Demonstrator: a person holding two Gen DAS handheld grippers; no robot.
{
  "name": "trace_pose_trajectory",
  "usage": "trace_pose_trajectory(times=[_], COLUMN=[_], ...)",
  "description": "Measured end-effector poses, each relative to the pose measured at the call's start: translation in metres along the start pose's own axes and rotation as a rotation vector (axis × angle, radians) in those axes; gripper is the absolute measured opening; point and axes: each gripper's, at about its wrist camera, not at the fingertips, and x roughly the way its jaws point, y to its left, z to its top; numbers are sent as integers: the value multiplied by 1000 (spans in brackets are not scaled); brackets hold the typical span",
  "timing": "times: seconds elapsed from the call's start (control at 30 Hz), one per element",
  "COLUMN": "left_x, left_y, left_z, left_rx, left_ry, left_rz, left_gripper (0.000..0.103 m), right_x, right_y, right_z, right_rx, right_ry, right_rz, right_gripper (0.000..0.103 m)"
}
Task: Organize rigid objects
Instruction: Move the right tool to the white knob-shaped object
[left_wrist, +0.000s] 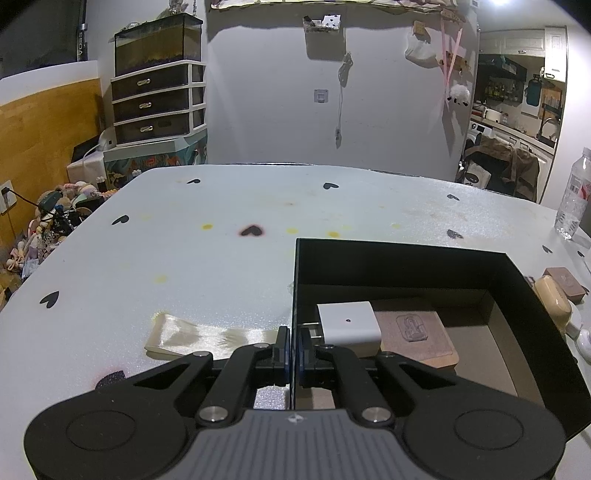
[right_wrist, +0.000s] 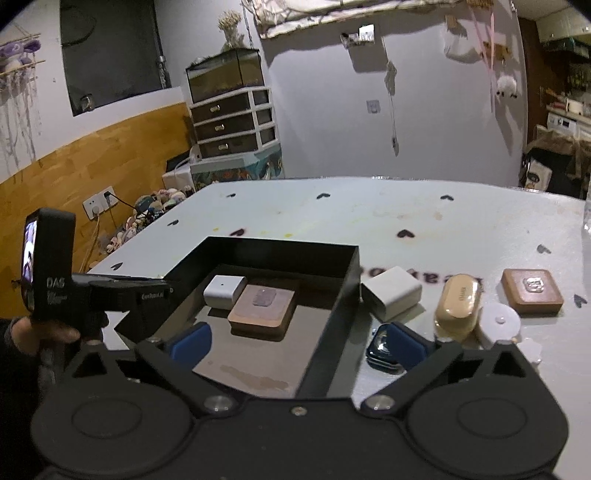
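The left gripper (left_wrist: 294, 349) is closed on the left wall of the black box (left_wrist: 402, 258); its two fingers (left_wrist: 282, 347) pinch the thin wall from both sides, one inside the box and one outside. In the right wrist view this gripper (right_wrist: 162, 291) is seen at the left edge of the box (right_wrist: 343, 295), with a person's hand (right_wrist: 48, 332) under its handle.

The right gripper (right_wrist: 295, 345) is wide open and holds nothing. Its left finger (right_wrist: 190, 345) is over the inside of the box and its right finger (right_wrist: 404, 343) is outside, so the right wall of the box passes between them without touching the pads.

Inside the box lie a white charger (right_wrist: 223, 291) and a brown square block (right_wrist: 264, 308), touching each other; the block lies flat on the bottom.

On the tabletop (right_wrist: 406, 214), to the right of the box, stand more things: a white adapter (right_wrist: 391, 297) just beside the box wall, a beige case (right_wrist: 458, 306), a small white round thing (right_wrist: 498, 325) touching the case, and a second brown block (right_wrist: 532, 290) further right. A smartwatch (right_wrist: 380, 350) lies partly behind the right finger. A strip of shiny tape (left_wrist: 207, 338) lies on the tabletop left of the box. A water bottle (left_wrist: 574, 195) stands at the far right edge.
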Motion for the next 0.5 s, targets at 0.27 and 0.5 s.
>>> trace_pose_trajectory(times=[0.27,0.5], left_x=[0,0], left_y=[0,0], left_z=[0,-1], left_rx=[0,-1], left_ry=[0,0], left_rz=[2,1], left_gripper=[4,4], right_x=[-16,-26], right_y=[-9,-31], right_z=[-22,-41], right_rx=[-59,-53], right_ry=[-67,-63], right_rz=[-27,-83], right_gripper=[103,103])
